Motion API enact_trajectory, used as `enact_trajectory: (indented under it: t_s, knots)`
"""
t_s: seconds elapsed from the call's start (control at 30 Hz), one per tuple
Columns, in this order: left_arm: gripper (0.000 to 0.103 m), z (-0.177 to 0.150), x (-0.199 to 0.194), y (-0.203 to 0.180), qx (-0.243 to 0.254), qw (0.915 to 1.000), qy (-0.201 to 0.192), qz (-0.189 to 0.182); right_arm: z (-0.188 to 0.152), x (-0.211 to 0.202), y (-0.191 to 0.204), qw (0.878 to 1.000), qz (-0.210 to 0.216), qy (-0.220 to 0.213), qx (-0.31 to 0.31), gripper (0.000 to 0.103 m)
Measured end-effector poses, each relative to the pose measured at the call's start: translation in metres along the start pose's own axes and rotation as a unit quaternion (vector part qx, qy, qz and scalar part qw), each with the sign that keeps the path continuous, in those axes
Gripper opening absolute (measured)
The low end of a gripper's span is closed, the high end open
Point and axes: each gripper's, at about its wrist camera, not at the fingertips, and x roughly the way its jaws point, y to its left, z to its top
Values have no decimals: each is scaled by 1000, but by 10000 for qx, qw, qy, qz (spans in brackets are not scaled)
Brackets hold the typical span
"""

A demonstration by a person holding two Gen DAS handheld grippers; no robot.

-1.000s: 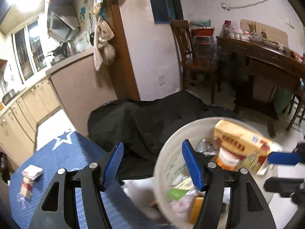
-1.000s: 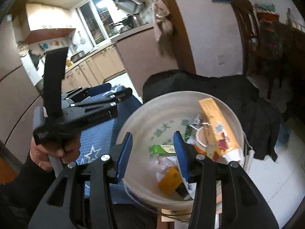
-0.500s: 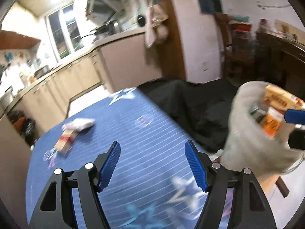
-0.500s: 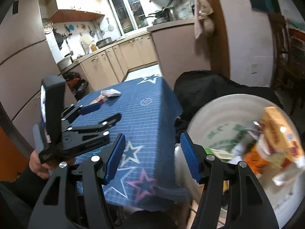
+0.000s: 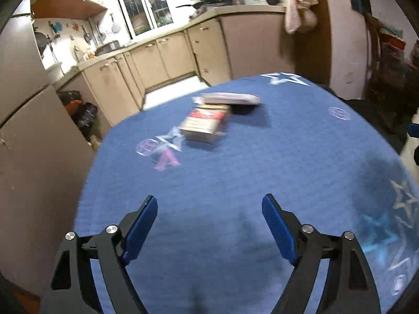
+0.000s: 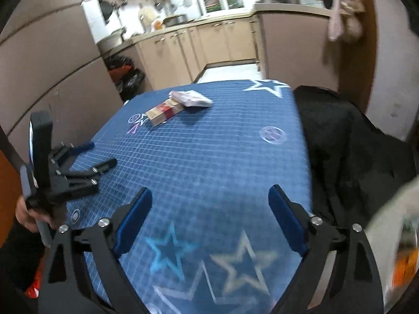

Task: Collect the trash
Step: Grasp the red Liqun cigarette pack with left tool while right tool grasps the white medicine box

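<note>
Two pieces of trash lie at the far side of the blue star-patterned tablecloth [image 5: 235, 178]: a tan and red box [image 5: 205, 124] and a white packet [image 5: 230, 99] partly on top of it. They also show in the right wrist view, the box [image 6: 163, 112] and the packet [image 6: 191, 99]. My left gripper [image 5: 209, 225] is open and empty over the near part of the table, well short of them. My right gripper [image 6: 209, 219] is open and empty over the near edge. The white trash bucket [image 6: 392, 235] is a blur at the right edge.
A black cloth-covered object [image 6: 348, 141] stands right of the table. Kitchen cabinets [image 5: 162, 60] and dark bags on the floor [image 5: 81, 110] lie beyond the table. The left gripper [image 6: 76, 172] shows in the right wrist view over the table's left edge.
Both grippers have swung left, away from the trash bucket and toward the table. The box and packet are now ahead of them, and the bucket has slid out to the right edge.
</note>
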Motion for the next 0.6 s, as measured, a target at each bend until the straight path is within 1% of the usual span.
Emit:
enact_trajectory:
  t_s: [0.1,0.13,0.2,0.27,0.33,0.37,0.43,0.47,0.53,0.57,0.6]
  knots:
    - [84,11,19,27,166,9998,-88,73,24,28,15,9992,-120,-27,-379,92]
    - [84,15,24,30,180,9998,-101,61,34,38,21,9981,-176,-104,-589,92]
    - [85,25,42,39,210,9996,-113,-120,48,56,29,9941,-263,-227,-1028,92]
    - [85,36,60,43,240,9989,-156,-370,58,72,35,9885,-455,-261,-1417,92]
    - [85,44,77,44,266,9970,-97,-718,73,99,37,9831,-565,-105,-1737,92]
    - [85,50,90,44,288,9950,-57,-956,79,109,35,9824,-572,-15,-1780,92]
    - [85,56,105,43,384,9916,-72,-1232,93,132,28,9814,-557,168,-1828,91]
    - [87,59,111,44,434,9899,-76,-1346,99,141,25,9806,-548,270,-1860,91]
    - [92,64,123,43,529,9866,-64,-1542,107,156,21,9786,-507,416,-1949,91]
    - [92,67,131,42,582,9845,-41,-1655,112,166,18,9759,-557,492,-2052,91]
    - [92,69,136,41,613,9838,-29,-1683,114,173,18,9735,-567,536,-2149,91]
